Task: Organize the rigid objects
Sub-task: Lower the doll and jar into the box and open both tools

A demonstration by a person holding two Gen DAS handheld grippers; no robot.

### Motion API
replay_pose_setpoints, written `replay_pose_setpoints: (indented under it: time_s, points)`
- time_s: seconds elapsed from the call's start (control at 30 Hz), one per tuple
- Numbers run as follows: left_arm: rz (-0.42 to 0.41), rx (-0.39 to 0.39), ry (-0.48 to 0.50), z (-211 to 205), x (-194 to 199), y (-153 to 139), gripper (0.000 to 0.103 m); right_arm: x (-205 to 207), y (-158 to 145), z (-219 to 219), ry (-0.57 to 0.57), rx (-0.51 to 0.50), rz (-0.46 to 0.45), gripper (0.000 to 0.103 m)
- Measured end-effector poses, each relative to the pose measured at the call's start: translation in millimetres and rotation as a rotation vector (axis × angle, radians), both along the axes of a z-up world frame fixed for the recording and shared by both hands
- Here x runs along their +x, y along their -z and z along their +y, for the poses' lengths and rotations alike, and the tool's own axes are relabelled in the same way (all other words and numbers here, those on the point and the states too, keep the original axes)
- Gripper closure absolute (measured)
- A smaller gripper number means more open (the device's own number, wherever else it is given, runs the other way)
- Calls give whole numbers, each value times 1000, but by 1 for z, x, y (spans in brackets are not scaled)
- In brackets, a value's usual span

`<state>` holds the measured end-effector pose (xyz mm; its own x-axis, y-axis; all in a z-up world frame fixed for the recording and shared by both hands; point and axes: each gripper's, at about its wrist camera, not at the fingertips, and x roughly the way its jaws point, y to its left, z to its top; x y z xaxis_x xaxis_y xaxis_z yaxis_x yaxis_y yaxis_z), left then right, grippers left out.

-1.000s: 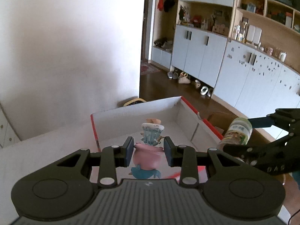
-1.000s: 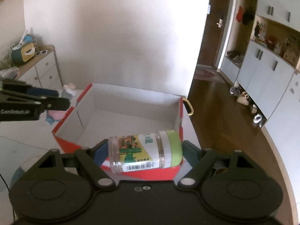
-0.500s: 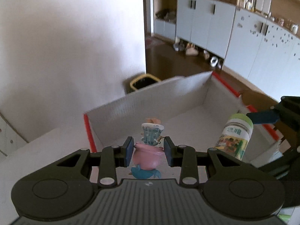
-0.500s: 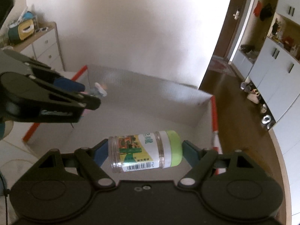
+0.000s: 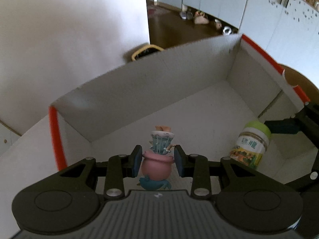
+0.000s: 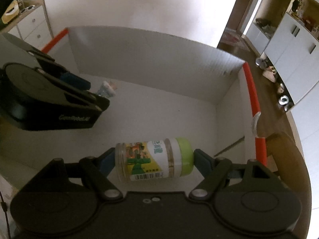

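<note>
**Both loads now inside the box mouth, release pending**

Since the earlier frames both grippers have come down from above the rim; the box (image 5: 139, 91) walls now fill each view. The left gripper (image 5: 157, 162) is closed narrowly on the pink pot of a small figurine (image 5: 157, 167). The right gripper (image 6: 153, 162) stands wide, clamped end to end on a green-capped jar (image 6: 154, 162).

Position: the figurine hangs over the box floor toward its left corner; the jar is over the floor nearer the red-edged right wall. In the left wrist view the jar sits at about 3 o'clock of the figurine.

Risks, as judged: the two grippers are close and could knock together. The jar, held only by base and cap, may roll once released.

Orientation: the jar's long axis runs across the right gripper, cap toward 3 o'clock in its own view. The figurine's axis points toward 12 o'clock, away from the left gripper.
</note>
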<state>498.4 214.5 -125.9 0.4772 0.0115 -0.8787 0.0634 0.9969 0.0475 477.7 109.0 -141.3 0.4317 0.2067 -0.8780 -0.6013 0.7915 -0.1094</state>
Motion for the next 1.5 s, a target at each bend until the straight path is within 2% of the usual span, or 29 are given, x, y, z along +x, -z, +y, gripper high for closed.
replay_pose_setpoints:
  time_s: [0.27, 0.47, 0.57, 0.63, 0.67, 1.1, 1.5]
  points:
    - [125, -1, 56, -7, 9, 15, 69, 2, 4, 8, 0, -56, 58, 21]
    - [141, 6, 80, -8, 6, 18, 69, -2, 6, 12, -10, -89, 45, 22]
    - [137, 4, 75, -6, 6, 16, 61, -3, 5, 9, 3, -76, 49, 20]
    - [122, 3, 66, -4, 4, 14, 36, 0, 2, 4, 8, -60, 42, 20]
    - [109, 5, 62, -3, 2, 11, 32, 5, 0, 0, 9, -49, 40, 20]
    - [-20, 1, 30, -2, -22, -34, 32, -11, -32, -27, 43, 57, -12, 15]
    - [-123, -10, 3, -28, -65, -84, 32, -48, -85, -69, 52, 187, -73, 11]
